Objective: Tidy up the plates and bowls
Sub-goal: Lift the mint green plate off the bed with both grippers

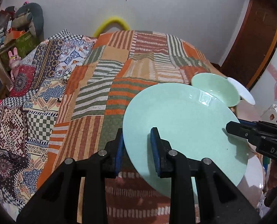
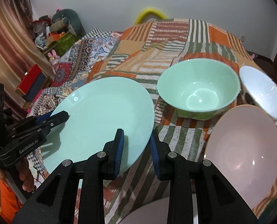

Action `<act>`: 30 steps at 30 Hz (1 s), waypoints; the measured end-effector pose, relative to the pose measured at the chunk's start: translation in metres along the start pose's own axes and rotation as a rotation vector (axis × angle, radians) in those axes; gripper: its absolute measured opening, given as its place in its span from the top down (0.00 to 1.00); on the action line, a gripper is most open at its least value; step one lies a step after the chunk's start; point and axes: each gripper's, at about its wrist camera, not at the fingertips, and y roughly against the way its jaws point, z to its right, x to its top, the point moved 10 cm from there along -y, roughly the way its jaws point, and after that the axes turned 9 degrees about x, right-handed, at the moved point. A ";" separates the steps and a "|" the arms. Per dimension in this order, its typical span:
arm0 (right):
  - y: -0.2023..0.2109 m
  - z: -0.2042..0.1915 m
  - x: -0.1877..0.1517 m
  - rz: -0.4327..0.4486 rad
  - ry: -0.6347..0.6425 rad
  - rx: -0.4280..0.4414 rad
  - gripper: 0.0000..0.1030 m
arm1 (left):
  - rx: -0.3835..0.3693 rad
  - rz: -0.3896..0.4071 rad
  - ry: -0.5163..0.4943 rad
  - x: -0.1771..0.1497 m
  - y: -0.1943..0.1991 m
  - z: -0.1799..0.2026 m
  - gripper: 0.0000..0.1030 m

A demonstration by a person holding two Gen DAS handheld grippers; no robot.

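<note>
While the pale mint-green round ceramic plate [image 2: 101, 119] is held clear of the striped patchwork bedspread [image 1: 104, 85], it is clamped at opposite rims by both tools. The left tongs [image 1: 137, 151] are clenched on the plate's near-left rim, one blue pad above and one below; the right tongs [image 2: 136, 149] are clenched likewise on its near-right rim.

The plate is judged rigid, smooth-glazed and breakable, moderately heavy, and liable to slip from a thin edge grip. The rim is the only sound hold, and two opposed points are advised.

Being round, the plate has no long axis. Its face is turned upward and it appears tilted, the far edge higher.

To the right on the bed are noted a green glazed round bowl [image 2: 198, 91], a white bowl [image 2: 261, 91] tipped on its side at the far right, and a pale pink bowl [image 2: 243, 155] nearest. The green bowl lies just beyond the plate's far-right edge; contact cannot be determined.
</note>
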 end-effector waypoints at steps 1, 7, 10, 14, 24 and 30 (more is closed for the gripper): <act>0.005 -0.001 0.000 0.010 0.003 0.002 0.75 | -0.001 0.007 0.000 0.000 0.006 0.001 0.73; 0.034 -0.008 -0.003 0.061 0.023 0.007 0.75 | -0.006 0.063 -0.013 0.003 0.046 0.014 0.73; 0.047 -0.010 -0.006 0.082 0.028 0.010 0.75 | -0.011 0.086 -0.019 0.002 0.064 0.021 0.73; 0.065 -0.010 -0.011 0.112 0.022 0.029 0.75 | -0.018 0.108 -0.035 -0.002 0.086 0.033 0.73; 0.106 -0.005 -0.027 0.176 0.013 0.046 0.75 | -0.030 0.144 -0.081 -0.017 0.125 0.063 0.73; 0.124 -0.001 -0.043 0.197 0.008 0.042 0.75 | -0.040 0.147 -0.110 -0.029 0.138 0.080 0.73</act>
